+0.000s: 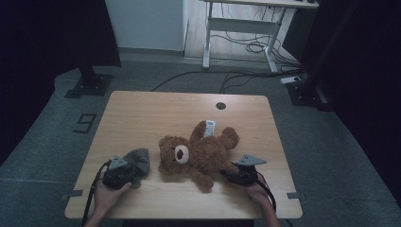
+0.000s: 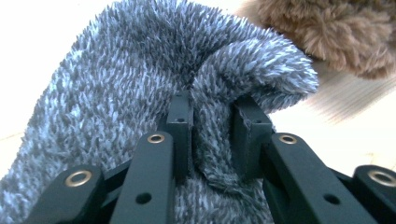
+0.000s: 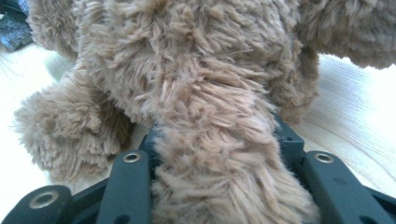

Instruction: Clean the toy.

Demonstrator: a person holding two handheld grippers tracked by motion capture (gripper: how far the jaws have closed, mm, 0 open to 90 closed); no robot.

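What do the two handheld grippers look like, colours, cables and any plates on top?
Both are black. The left gripper and right gripper each carry a grey three-cornered plate and trail a black cable. Up close, the flat black jaws have brass-ringed screw holes.

The far half of the table [image 1: 156,106] lies open; teddy bear [image 1: 201,153] and grey sock [image 1: 138,161] crowd the near edge.

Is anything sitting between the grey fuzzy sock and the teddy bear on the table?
Nothing visible does. The grey sock, pinched in the left gripper, lies just left of the teddy bear's head, with bare table between them.
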